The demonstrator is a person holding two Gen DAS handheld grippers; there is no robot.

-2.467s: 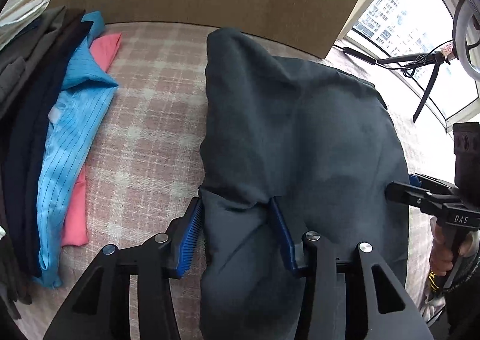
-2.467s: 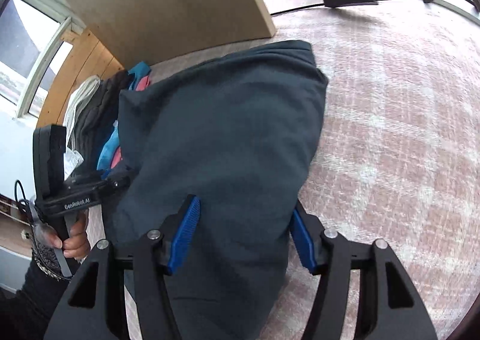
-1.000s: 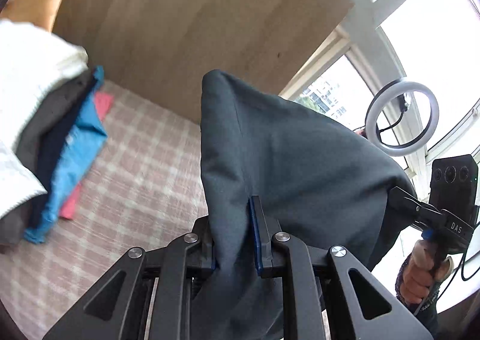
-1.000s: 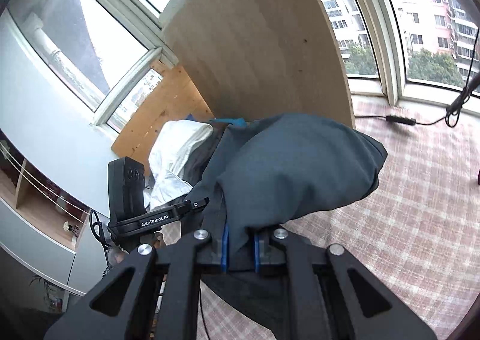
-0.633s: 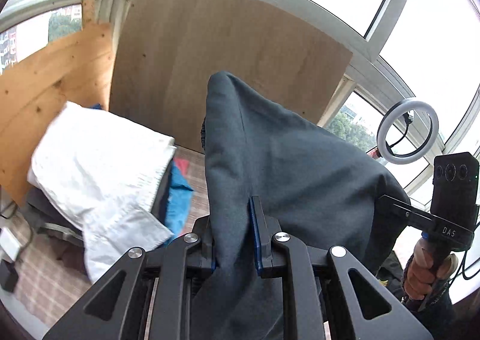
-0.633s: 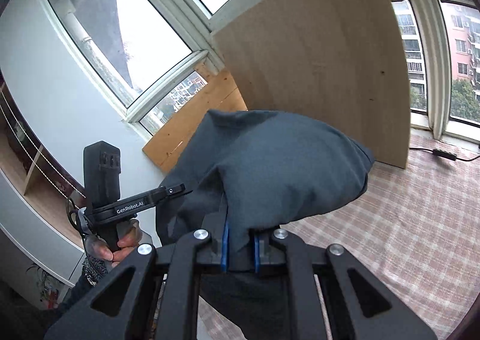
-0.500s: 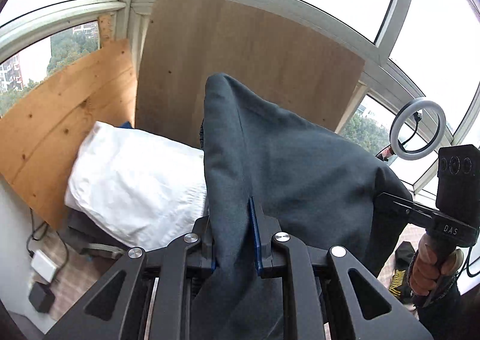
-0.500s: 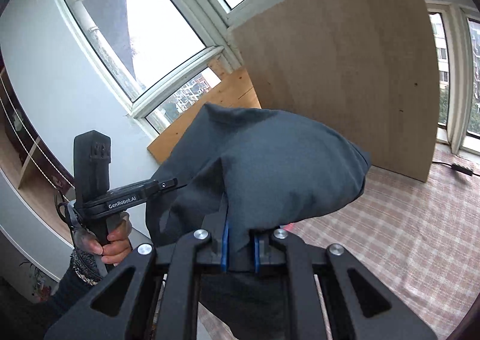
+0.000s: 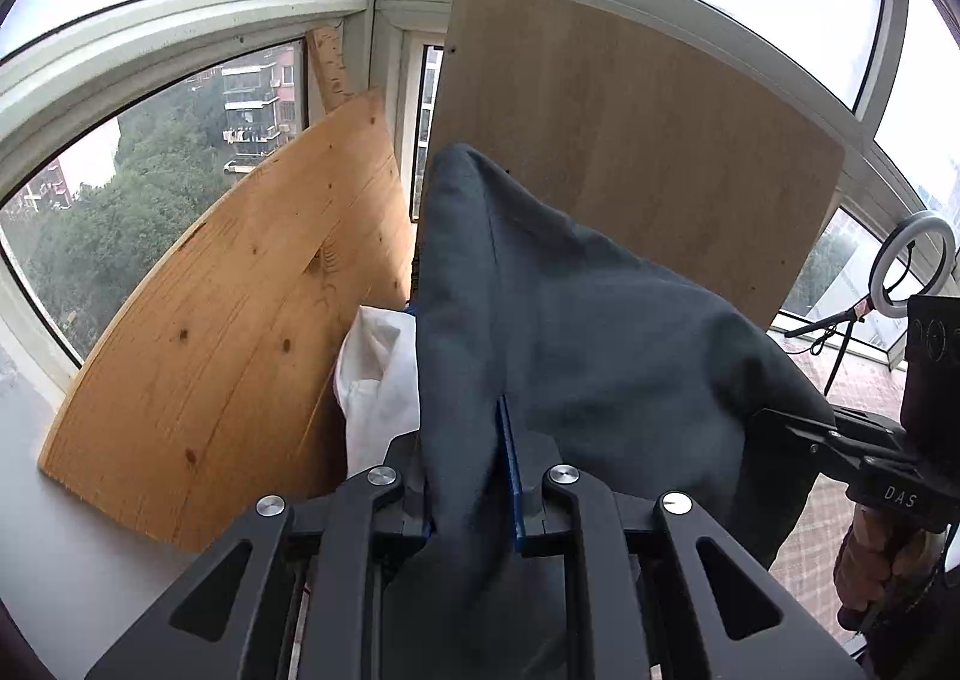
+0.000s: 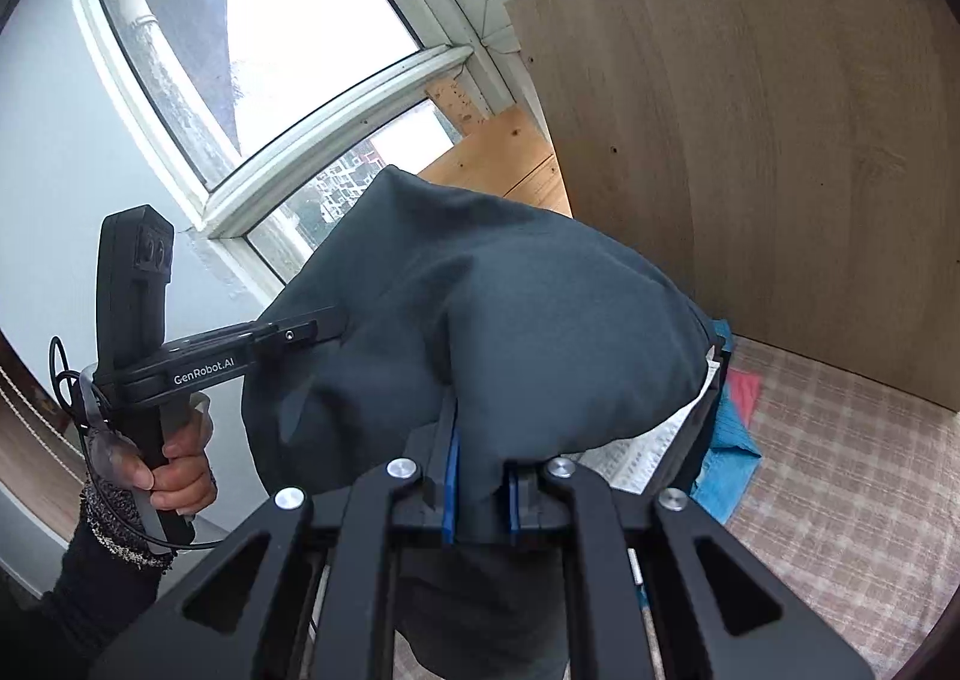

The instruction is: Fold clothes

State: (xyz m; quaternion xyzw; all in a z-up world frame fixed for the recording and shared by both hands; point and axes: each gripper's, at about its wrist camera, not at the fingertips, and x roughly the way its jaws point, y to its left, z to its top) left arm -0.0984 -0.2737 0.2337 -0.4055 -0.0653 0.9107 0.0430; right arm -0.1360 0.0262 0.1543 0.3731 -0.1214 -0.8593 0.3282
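The left gripper is closed tightly on a fold of the dark grey garment, and the cloth is pressed between its blue pads. The right gripper is closed in the same way on another part of the same garment, with a narrow gap filled by fabric. The garment is held up in the air between both grippers and is draped over them in soft, rounded folds; its material looks matte and rather thick. Each gripper is seen from the other camera, held by a hand on a black handle. Behind the garment, a white cloth with a fine texture is seen, and a light blue garment and a pink one lie on the checked pink surface. Two wooden boards, one pale brown and one of knotty pine, are leaned against the window frames.
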